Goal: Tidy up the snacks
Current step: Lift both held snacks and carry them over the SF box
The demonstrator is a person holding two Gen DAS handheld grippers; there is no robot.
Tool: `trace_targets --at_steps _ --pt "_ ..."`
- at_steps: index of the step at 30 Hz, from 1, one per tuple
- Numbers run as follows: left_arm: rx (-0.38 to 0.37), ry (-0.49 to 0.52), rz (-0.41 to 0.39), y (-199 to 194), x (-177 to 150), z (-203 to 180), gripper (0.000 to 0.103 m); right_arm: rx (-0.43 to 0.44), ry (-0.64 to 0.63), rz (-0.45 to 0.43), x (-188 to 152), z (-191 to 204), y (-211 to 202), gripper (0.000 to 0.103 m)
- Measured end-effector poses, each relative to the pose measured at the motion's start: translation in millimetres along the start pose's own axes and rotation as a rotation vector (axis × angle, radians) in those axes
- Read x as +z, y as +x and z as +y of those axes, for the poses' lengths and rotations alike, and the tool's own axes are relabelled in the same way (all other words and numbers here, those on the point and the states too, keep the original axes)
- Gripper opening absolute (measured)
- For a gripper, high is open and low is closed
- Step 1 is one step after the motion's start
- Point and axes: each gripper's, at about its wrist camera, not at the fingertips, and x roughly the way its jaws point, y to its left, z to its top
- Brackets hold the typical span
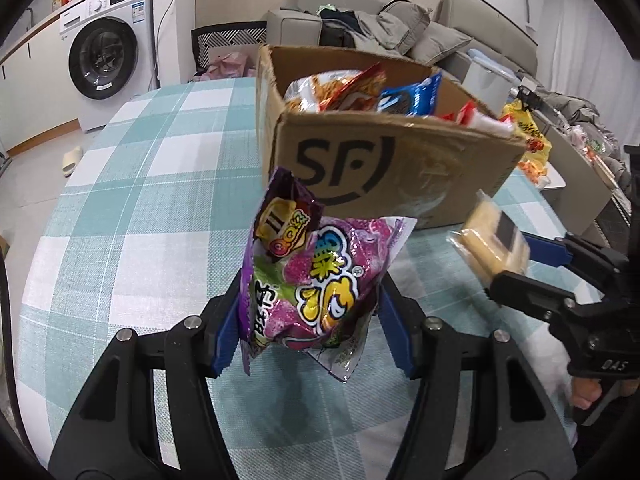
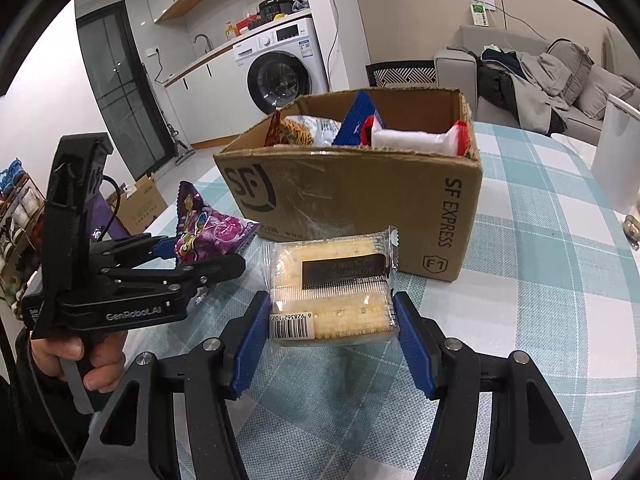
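While the left gripper (image 1: 308,320) is clamped on a purple candy bag (image 1: 316,276) and the right gripper (image 2: 332,316) on a cracker pack (image 2: 332,284), both just before the cardboard box (image 2: 360,200), each should lift clear of its near wall, then probably release over the emptier right side.

The left gripper (image 1: 310,320) clamps its blue pads (image 1: 224,340) on a crinkly purple candy bag (image 1: 316,280), held upright above the teal-and-white checked tablecloth (image 1: 140,200). Just beyond stands an open brown cardboard box marked SF (image 1: 384,160), packed with snack packets (image 1: 360,92). To the right, the right gripper (image 1: 516,256) pinches a clear-wrapped pack of pale yellow crackers (image 1: 484,240). A white front-loading washing machine (image 1: 108,52) stands far left.
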Motion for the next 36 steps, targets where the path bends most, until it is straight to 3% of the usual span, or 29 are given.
trace_targets --at_steps 18,36 --pt "-0.062 0.026 -0.105 -61.2 7.9 -27.1 0.058 0.021 0.013 -0.103 12.5 1.8 -29.8 0.062" --pt "-0.082 -0.008 -0.192 -93.7 36.7 -29.1 0.058 -0.012 0.013 -0.209 36.8 1.0 -64.4 0.062"
